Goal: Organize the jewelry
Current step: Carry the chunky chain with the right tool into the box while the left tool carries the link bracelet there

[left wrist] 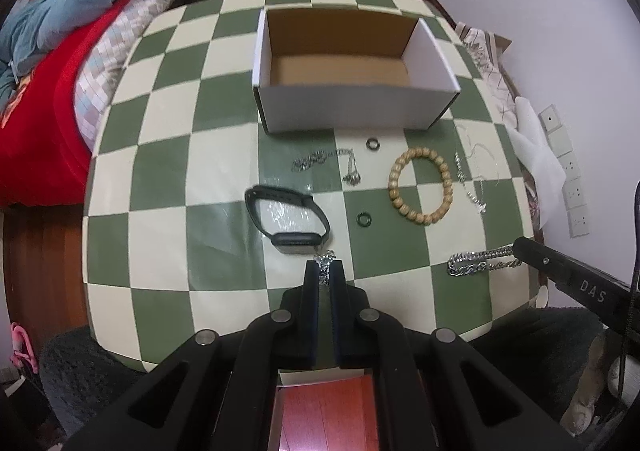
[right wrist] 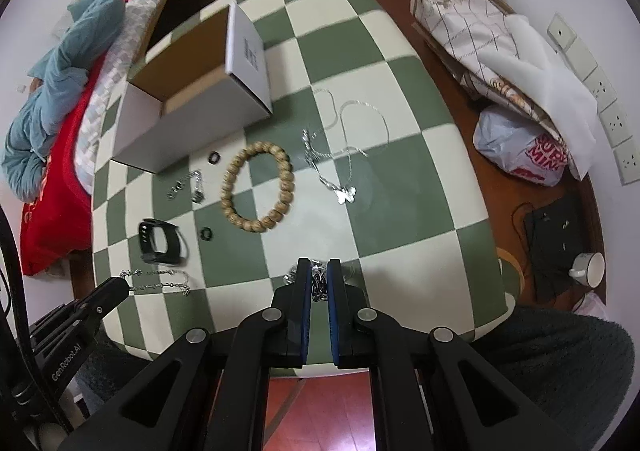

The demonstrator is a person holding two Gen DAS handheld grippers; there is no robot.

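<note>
Checkered table (left wrist: pixel 168 179) with its near edge just under both grippers; a bed (left wrist: pixel 48 123) stands off one side, folded cloth (right wrist: pixel 472 23) and a wall off the other. Bare tabletop lies between the jewelry and the near edge. Left gripper (left wrist: pixel 325 271): jaws closed on a thin silver chain (left wrist: pixel 325 261), just in front of the black watch (left wrist: pixel 286 217). Right gripper (right wrist: pixel 319 271): jaws closed on a heavy link chain (right wrist: pixel 319 285), whose free length trails on the table (left wrist: pixel 476 263). Beyond lie a wooden bead bracelet (left wrist: pixel 420 181), two dark rings (left wrist: pixel 373 143) (left wrist: pixel 364 218), and silver necklaces (right wrist: pixel 344 155). White cardboard box (left wrist: pixel 344 107), open-topped, holds nothing.
</note>
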